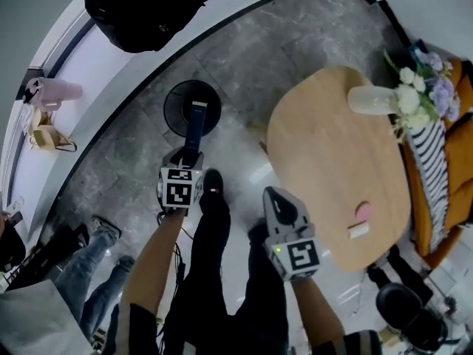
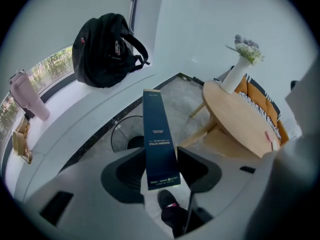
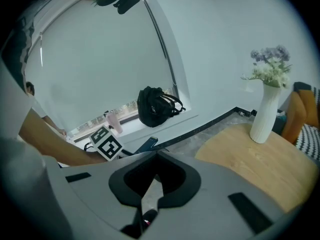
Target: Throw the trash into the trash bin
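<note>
A grey marbled floor (image 1: 244, 58) curved along a white window ledge (image 1: 111, 72) that carried a black backpack (image 1: 140, 9), and a round wooden table (image 1: 332, 168) with a white vase (image 1: 373, 100) of flowers stood to the right. On the floor beside the ledge sat the black trash bin (image 1: 192, 108), round and open at the top. The left gripper (image 1: 194, 155) was clamped on one end of a long dark blue box (image 1: 196, 128), its pads pressing the narrow sides. The rest of the box stuck out ahead, and its far end lay over the bin's mouth in the head view. That end-on hold probably served to let the box slide straight down once it was let go. How high it hung above the rim could not be judged. The right gripper (image 1: 272, 195) was held low near the table edge with its jaws closed together and nothing between them, seemingly kept clear of the drop. The bin's inside was too dark to show any contents. A pink thing (image 1: 362, 213) near the table's edge was too small to identify, so whether it was more trash stayed unclear. At the left edge another person's legs (image 1: 92, 265) were cut off by the frame.
</note>
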Demonstrator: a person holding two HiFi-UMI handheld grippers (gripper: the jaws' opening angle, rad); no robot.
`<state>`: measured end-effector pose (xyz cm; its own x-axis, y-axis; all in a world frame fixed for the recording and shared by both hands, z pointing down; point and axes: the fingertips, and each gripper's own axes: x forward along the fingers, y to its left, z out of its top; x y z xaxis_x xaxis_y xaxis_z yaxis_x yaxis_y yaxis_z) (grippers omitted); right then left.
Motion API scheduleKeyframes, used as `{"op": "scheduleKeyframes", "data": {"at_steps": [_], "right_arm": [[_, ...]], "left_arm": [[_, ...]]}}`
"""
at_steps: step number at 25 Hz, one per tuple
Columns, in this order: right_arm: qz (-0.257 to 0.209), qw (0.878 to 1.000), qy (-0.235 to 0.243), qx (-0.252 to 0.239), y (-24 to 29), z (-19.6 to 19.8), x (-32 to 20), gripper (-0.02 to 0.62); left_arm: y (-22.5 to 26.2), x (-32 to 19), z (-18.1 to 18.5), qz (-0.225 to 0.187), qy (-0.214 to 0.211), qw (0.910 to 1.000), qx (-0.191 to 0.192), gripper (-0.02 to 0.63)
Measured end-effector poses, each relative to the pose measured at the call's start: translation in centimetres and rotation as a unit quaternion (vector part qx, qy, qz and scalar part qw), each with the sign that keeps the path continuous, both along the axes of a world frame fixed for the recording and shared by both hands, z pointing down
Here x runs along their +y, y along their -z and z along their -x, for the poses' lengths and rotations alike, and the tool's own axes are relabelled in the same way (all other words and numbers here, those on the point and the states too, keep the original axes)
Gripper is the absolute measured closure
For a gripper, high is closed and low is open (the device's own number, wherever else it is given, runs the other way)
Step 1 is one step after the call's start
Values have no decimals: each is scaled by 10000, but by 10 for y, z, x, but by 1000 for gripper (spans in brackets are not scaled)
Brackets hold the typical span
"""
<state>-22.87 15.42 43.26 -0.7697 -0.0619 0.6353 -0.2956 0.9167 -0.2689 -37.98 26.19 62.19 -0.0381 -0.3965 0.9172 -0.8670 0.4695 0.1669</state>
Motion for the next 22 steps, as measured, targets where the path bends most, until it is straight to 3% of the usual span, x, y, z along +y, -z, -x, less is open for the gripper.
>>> {"op": "scheduleKeyframes", "data": {"at_steps": [10,18,22], "right_arm": [[306,9982,-420,298,-49,1,6,598],[429,9957,-598,569,-82,-6,11,598],[445,9942,-681,697,-92,-11,10,598]], "left_arm": [[-105,28,28,814,-143,9952,515,403],[-163,43,60,1640,-512,9832,616,403],[-182,40,69,1745,-540,9807,702,403]]}}
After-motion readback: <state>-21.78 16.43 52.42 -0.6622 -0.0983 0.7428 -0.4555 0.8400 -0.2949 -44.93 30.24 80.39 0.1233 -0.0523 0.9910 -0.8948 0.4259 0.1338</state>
